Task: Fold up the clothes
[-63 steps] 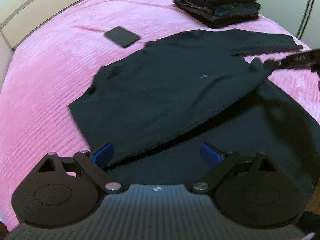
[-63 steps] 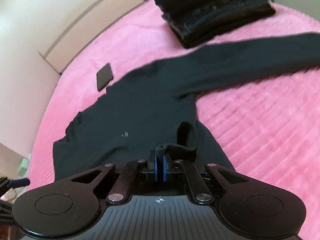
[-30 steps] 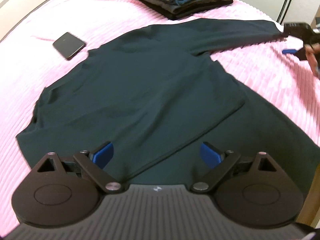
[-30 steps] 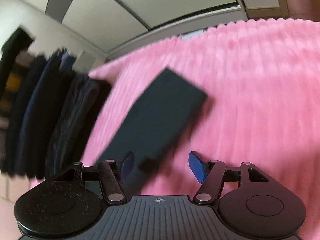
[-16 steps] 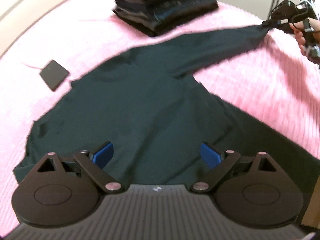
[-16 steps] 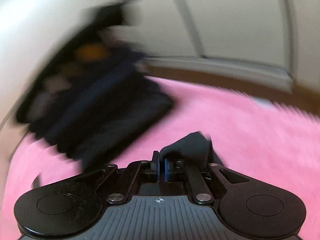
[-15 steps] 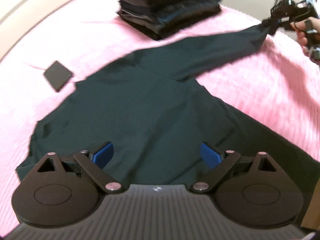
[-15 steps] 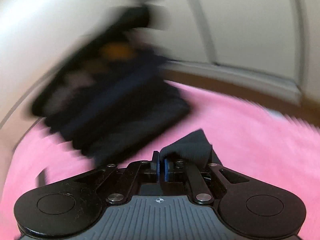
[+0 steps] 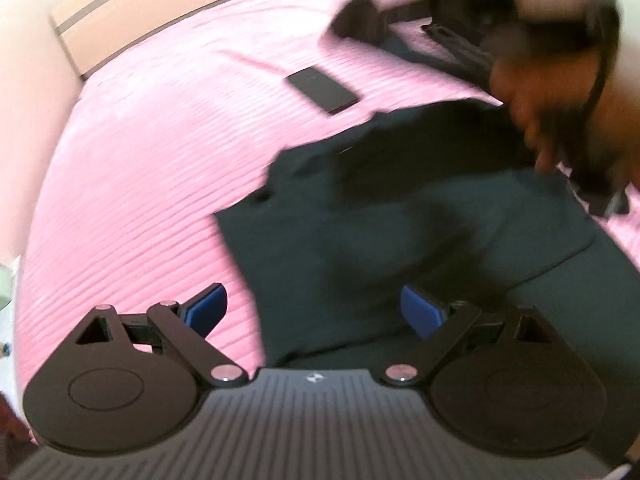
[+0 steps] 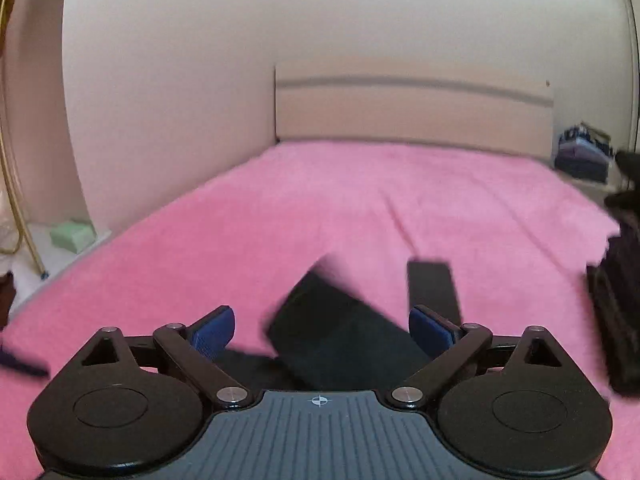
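Looking down my left gripper (image 9: 314, 310), jaws wide and empty, I see the dark shirt (image 9: 400, 216) spreading from centre toward lower right of the frame. My right gripper (image 10: 320, 328), also wide, has a sleeve end (image 10: 336, 332) between its jaws.

Shirt (image 9: 400, 220) on bed (image 9: 160, 140); phone (image 9: 322, 89) behind.
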Tool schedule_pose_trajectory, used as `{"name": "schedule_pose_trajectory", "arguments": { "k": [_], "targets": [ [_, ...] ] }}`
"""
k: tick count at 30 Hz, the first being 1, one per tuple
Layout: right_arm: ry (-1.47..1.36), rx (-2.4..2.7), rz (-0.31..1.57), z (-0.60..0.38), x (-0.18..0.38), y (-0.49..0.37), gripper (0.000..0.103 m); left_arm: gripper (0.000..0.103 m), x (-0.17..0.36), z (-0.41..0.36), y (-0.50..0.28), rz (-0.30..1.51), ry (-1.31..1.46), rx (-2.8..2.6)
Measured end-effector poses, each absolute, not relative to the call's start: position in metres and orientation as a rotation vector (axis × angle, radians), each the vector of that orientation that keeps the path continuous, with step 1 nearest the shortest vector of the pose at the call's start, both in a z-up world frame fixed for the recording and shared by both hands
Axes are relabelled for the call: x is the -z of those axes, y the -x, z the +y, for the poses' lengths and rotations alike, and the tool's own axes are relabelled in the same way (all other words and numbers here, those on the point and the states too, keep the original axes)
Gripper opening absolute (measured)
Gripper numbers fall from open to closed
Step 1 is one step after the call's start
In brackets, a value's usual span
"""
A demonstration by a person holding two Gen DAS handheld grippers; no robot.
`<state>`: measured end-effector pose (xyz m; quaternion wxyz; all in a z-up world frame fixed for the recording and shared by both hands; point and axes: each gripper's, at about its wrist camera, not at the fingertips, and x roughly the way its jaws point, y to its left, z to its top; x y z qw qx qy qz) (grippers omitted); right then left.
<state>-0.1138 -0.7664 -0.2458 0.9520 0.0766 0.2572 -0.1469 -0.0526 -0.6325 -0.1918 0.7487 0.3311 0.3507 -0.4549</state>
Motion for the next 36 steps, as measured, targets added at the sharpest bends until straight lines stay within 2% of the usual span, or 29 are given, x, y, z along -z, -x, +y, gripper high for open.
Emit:
{"name": "schedule_pose_trajectory", "arguments": {
  "k": [4,8,11,13,16,19,22,24,25,26,28,30,31,32,33,35,36],
  "targets": [
    [-0.167,0.366,0.644,-0.77,0.272,0.149,0.096,0.092,0.201,-0.609,0.02,0.749,-0.754,1.0],
    [-0.126,0.491,0.783,-0.802,0.295,0.196,0.096,0.09,0.217,-0.617,-0.002,0.702,-0.806,1.065],
    [-0.088,0.574,0.858,-0.829,0.306,0.227,0.096,0.089,0.231,-0.64,-0.006,0.596,-0.892,1.143],
    [-0.047,0.596,0.889,-0.847,0.313,0.239,0.096,0.085,0.244,-0.66,-0.009,0.503,-0.989,1.186],
    [0.025,0.563,0.932,-0.861,0.327,0.245,0.077,0.08,0.266,-0.691,-0.005,0.342,-1.149,1.235],
    [0.1,0.519,0.978,-0.872,0.343,0.247,0.076,0.077,0.288,-0.716,-0.005,0.209,-1.273,1.264],
    [0.166,0.46,1.028,-0.874,0.361,0.243,0.059,0.073,0.314,-0.736,-0.005,0.092,-1.428,1.274],
    [0.214,0.431,1.068,-0.876,0.376,0.239,0.058,0.068,0.329,-0.743,-0.006,0.052,-1.516,1.281],
    [0.234,0.424,1.074,-0.876,0.38,0.238,0.054,0.068,0.334,-0.746,-0.008,0.036,-1.537,1.285],
    [0.254,0.417,1.079,-0.877,0.385,0.237,0.046,0.068,0.338,-0.748,-0.009,0.018,-1.557,1.288],
    [0.286,0.407,1.082,-0.879,0.39,0.236,0.039,0.068,0.342,-0.749,-0.009,-0.025,-1.587,1.287],
    [0.295,0.412,1.08,-0.881,0.39,0.238,0.026,0.068,0.345,-0.749,-0.011,-0.058,-1.61,1.286],
    [0.292,0.416,1.084,-0.882,0.39,0.24,0.015,0.068,0.346,-0.749,-0.012,-0.072,-1.619,1.287],
    [0.286,0.42,1.088,-0.883,0.389,0.242,0.012,0.068,0.348,-0.75,-0.013,-0.085,-1.628,1.289],
    [0.276,0.419,1.086,-0.884,0.388,0.243,0.01,0.065,0.35,-0.751,-0.013,-0.09,-1.637,1.294],
    [0.268,0.418,1.079,-0.886,0.385,0.247,0.005,0.051,0.354,-0.751,-0.012,-0.096,-1.665,1.307],
    [0.271,0.419,1.075,-0.886,0.382,0.249,0.005,0.038,0.355,-0.751,-0.012,-0.105,-1.675,1.311]
  ]
}}
